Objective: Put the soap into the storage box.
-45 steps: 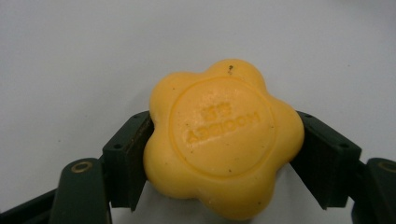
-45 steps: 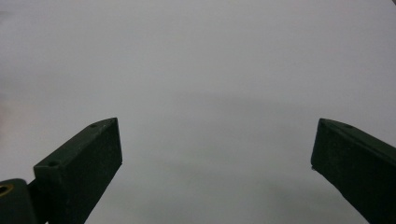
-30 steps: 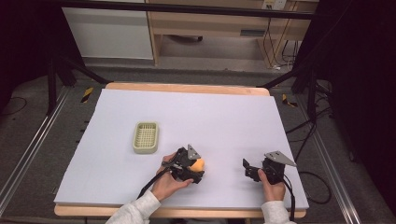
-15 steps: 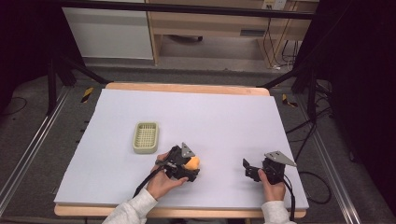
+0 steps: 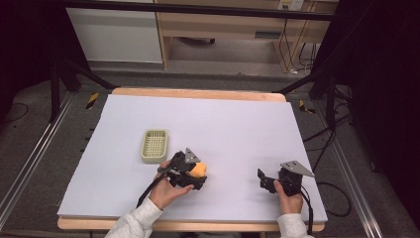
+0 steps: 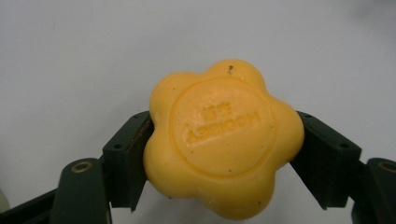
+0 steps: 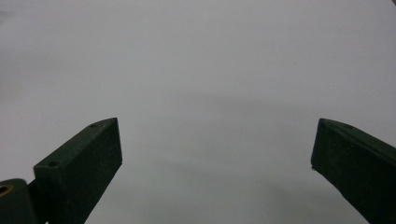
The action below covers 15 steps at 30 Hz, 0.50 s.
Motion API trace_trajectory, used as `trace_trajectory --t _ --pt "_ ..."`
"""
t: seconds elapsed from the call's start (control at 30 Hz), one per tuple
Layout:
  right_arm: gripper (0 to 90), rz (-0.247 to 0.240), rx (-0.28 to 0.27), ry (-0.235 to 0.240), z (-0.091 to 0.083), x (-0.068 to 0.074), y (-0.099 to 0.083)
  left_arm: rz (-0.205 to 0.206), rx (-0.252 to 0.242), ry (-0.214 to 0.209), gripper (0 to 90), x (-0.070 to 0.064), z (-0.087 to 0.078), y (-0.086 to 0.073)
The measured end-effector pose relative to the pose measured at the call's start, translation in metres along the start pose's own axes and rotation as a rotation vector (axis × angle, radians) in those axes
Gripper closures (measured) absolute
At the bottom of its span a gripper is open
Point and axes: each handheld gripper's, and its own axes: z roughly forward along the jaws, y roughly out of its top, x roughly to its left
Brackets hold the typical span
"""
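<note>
The left gripper (image 6: 224, 154) is clamping a yellow flower-shaped soap bar (image 6: 223, 137), its fingers (image 6: 128, 161) pressing opposite lobed edges, just above the table (image 5: 237, 124) beside the green soap dish (image 5: 154, 145). The bar is probably stiff, light and somewhat slippery, so gripping in the notches between lobes looks safest. Its embossed face is pointing toward the camera; nearly round, it has no clear long axis. The right gripper (image 7: 217, 168) is resting spread apart, holding nothing.
</note>
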Motion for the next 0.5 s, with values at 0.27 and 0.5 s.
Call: trace_trajectory --t 0.27,0.5 --pt "2.4 0.001 0.0 0.002 -0.001 0.0 0.0 -0.007 -0.011 0.007 26.4 0.006 -0.008 0.002" --pt "2.4 0.003 -0.002 0.001 -0.001 -0.001 0.0 -0.016 -0.022 0.017 26.4 0.013 -0.017 0.003"
